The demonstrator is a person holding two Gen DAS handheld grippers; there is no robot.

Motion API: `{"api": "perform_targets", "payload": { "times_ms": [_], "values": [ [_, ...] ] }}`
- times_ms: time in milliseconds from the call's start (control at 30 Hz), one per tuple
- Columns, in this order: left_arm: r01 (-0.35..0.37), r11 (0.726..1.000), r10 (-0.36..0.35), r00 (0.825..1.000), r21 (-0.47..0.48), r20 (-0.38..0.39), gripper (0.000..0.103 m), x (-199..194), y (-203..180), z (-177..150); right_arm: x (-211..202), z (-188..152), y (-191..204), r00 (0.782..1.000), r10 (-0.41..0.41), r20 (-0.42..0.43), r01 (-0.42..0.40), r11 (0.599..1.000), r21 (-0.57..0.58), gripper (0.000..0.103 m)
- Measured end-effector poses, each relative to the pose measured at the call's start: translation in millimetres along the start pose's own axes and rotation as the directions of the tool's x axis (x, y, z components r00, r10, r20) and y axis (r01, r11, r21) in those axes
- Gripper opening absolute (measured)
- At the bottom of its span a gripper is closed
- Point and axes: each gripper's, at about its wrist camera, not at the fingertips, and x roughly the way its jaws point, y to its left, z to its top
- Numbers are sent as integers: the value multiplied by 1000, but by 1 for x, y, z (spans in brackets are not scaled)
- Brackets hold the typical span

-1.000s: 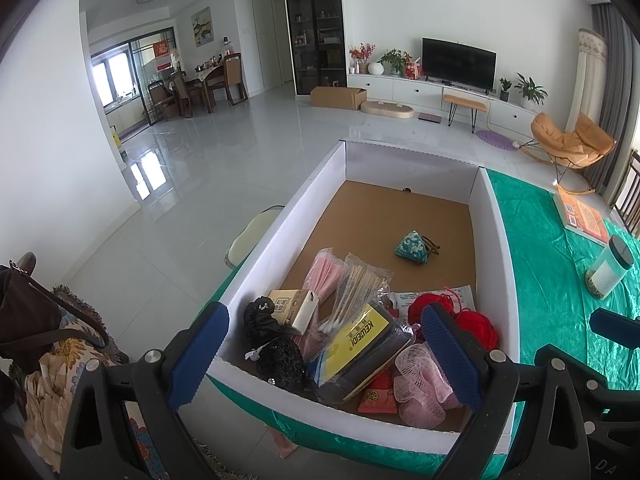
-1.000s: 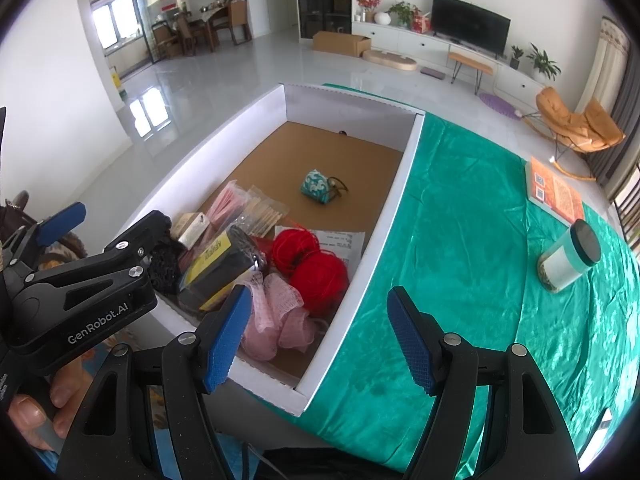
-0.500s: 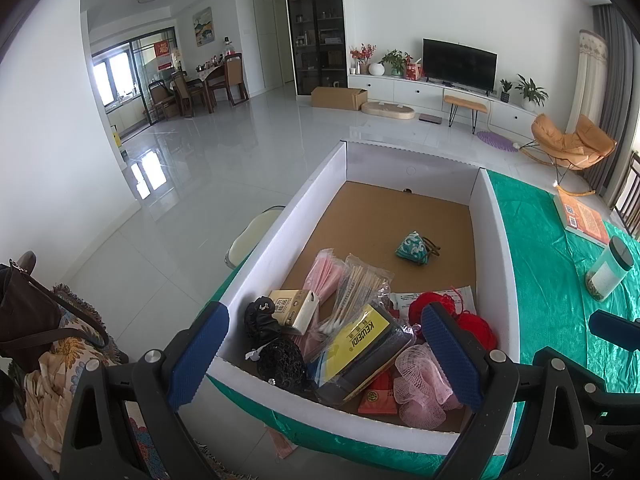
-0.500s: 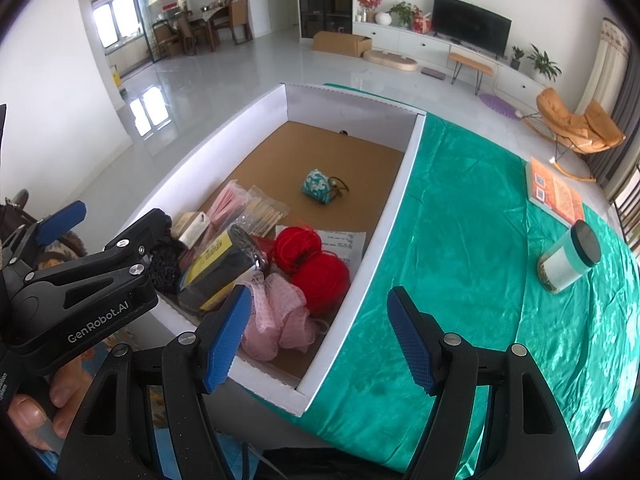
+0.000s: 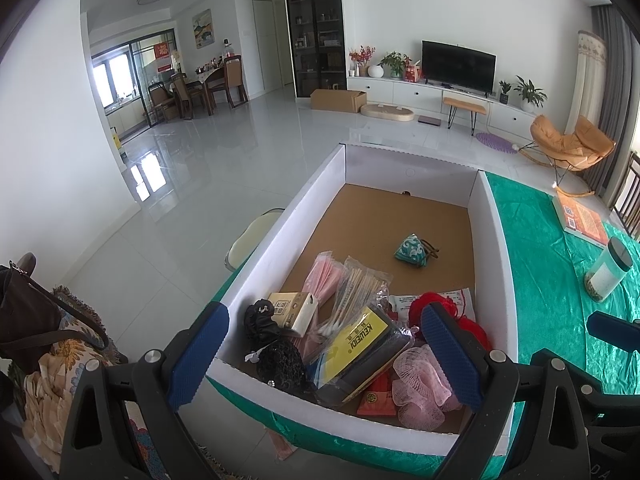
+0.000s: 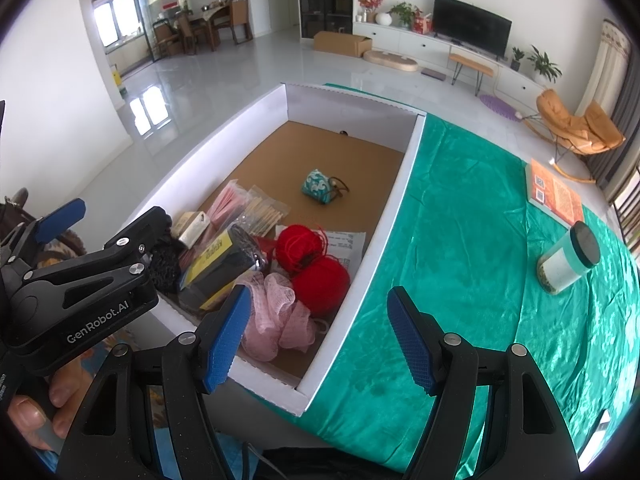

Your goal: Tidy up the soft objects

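Green cloth (image 6: 460, 240) bears the white box (image 6: 384, 216); both claws (image 5: 324, 356) (image 6: 318, 336) hover released, nothing between.

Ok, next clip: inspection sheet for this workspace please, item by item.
Surface: green cloth covers the table.
Job's things: white box holds red yarn balls, pink mesh puff, teal pouch, black hair nets.
Clutter: packets in the box; jar and book on the cloth.
Grippers: left hand-held gripper and right hand-held gripper open, empty.
Cables: nothing seen.
Surroundings: living room, television.
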Motion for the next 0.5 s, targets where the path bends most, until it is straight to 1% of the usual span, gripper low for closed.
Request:
{"api": "perform_targets", "payload": {
  "times_ms": [267, 400, 500],
  "values": [
    [3, 1000, -3, 1000, 2, 15, 97, -5, -6, 3, -3, 0, -3, 1000, -9, 1, 9, 1000, -4, 74],
    [24, 1000, -23, 999, -2, 24, 97, -8, -7, 4, -3, 0, -3, 1000, -9, 1, 9, 1000, -5, 74],
    [37, 999, -37, 998, -5, 50, 97, -12, -9, 3, -3, -1, -3, 1000, -9, 1, 9, 1000, -4, 74]
  ]
}}
